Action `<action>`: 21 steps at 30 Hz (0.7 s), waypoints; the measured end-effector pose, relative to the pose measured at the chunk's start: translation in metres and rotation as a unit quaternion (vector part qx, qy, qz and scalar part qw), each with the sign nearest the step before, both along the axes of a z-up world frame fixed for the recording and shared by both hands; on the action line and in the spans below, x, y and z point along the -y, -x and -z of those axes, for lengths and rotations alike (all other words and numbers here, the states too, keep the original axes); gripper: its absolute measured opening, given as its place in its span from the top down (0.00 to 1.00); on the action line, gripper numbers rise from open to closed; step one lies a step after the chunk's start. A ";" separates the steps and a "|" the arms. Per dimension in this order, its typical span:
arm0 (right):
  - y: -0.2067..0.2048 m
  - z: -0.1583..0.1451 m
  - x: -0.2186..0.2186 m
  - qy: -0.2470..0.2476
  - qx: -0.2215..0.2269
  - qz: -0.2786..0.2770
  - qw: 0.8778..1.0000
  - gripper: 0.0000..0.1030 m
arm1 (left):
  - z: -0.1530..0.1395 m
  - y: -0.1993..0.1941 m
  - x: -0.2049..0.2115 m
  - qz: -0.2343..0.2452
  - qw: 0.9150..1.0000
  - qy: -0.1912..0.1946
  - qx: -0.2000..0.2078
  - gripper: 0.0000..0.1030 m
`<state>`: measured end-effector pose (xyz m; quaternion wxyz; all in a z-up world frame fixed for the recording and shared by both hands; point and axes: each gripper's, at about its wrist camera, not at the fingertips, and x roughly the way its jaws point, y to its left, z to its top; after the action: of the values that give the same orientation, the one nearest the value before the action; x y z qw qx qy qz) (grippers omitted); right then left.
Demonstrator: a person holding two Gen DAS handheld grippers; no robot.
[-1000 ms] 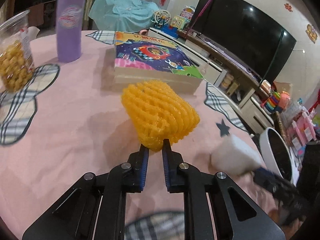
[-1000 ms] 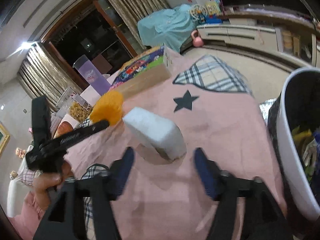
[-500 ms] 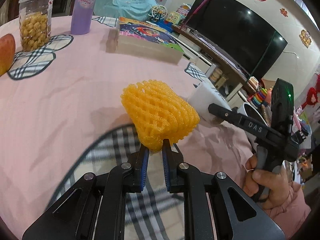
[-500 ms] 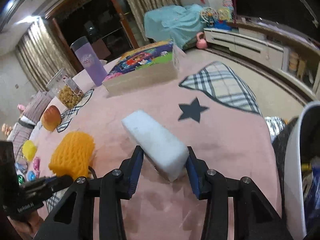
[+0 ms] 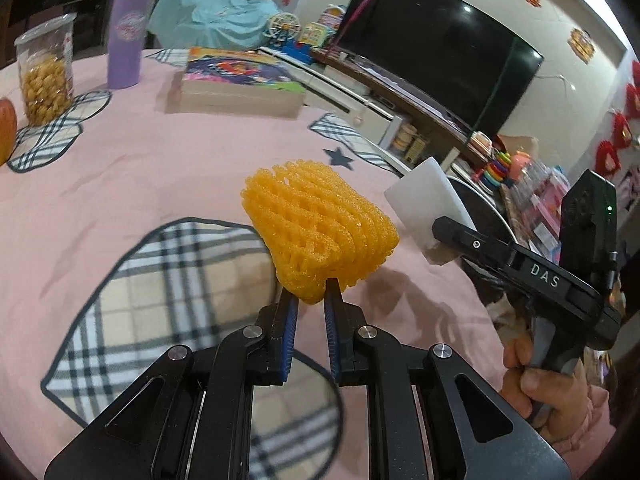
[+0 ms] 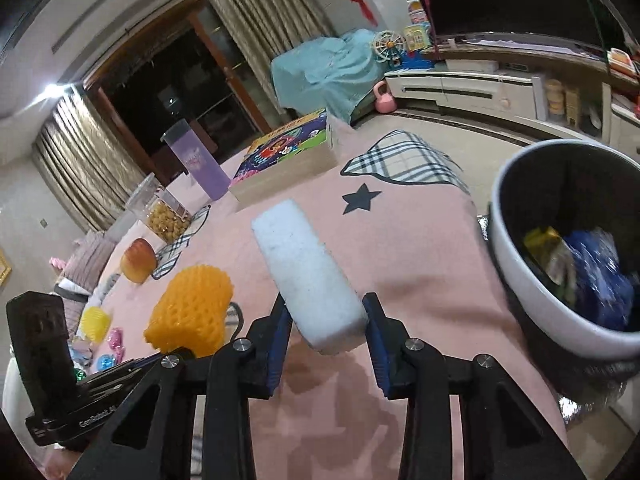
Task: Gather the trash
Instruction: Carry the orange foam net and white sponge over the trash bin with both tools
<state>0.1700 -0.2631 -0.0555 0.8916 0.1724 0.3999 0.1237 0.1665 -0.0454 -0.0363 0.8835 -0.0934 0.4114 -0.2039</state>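
My left gripper is shut on an orange foam fruit net and holds it above the pink tablecloth. My right gripper is shut on a white foam block, lifted off the cloth. The net also shows in the right wrist view, left of the block. The block shows in the left wrist view, right of the net. A white trash bin with wrappers inside stands off the table edge to the right.
A book box, a purple tumbler and a snack jar stand at the far side of the table. A bread roll lies at left. A TV and low cabinet are beyond the table.
My right gripper closed on the white foam block and lifted it off the cloth toward the bin. My left gripper kept hold of the orange net and drew back from the book box.
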 end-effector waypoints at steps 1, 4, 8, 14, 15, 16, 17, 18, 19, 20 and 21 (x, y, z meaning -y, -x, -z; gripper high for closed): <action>0.003 -0.002 0.001 -0.001 0.002 0.002 1.000 0.65 | -0.001 0.003 0.005 0.005 1.000 -0.002 0.002 0.88; 0.017 -0.008 0.010 -0.006 0.009 0.010 1.000 0.65 | -0.004 0.010 0.020 0.021 1.000 -0.011 0.008 0.88; 0.027 -0.014 0.021 -0.012 0.015 0.020 1.000 0.65 | -0.007 0.016 0.035 0.036 0.999 -0.017 0.011 0.88; 0.041 -0.019 0.040 -0.017 0.020 0.038 0.999 0.65 | -0.013 0.021 0.057 0.053 0.998 -0.026 0.017 0.88; 0.043 -0.019 0.044 -0.017 0.021 0.042 0.999 0.65 | -0.013 0.021 0.061 0.057 0.998 -0.027 0.017 0.88; 0.045 -0.020 0.047 -0.017 0.021 0.046 0.999 0.65 | -0.014 0.022 0.066 0.060 0.998 -0.029 0.018 0.88; 0.047 -0.019 0.049 -0.018 0.021 0.048 0.998 0.65 | -0.014 0.023 0.070 0.063 0.997 -0.031 0.019 0.88; 0.048 -0.019 0.053 -0.019 0.021 0.052 0.998 0.65 | -0.015 0.024 0.075 0.068 0.997 -0.033 0.020 0.88; 0.050 -0.019 0.057 -0.019 0.022 0.055 0.998 0.65 | -0.015 0.024 0.079 0.072 0.997 -0.034 0.020 0.88; 0.052 -0.019 0.060 -0.019 0.022 0.059 0.998 0.65 | -0.015 0.025 0.084 0.076 0.996 -0.035 0.020 0.88; 0.053 -0.020 0.062 -0.020 0.022 0.061 0.998 0.65 | -0.016 0.025 0.089 0.080 0.996 -0.037 0.021 0.88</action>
<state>0.1169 -0.3255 -0.0359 0.9026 0.2114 0.3663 0.0805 0.1411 -0.1345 -0.0204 0.8756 -0.0228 0.4062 -0.2603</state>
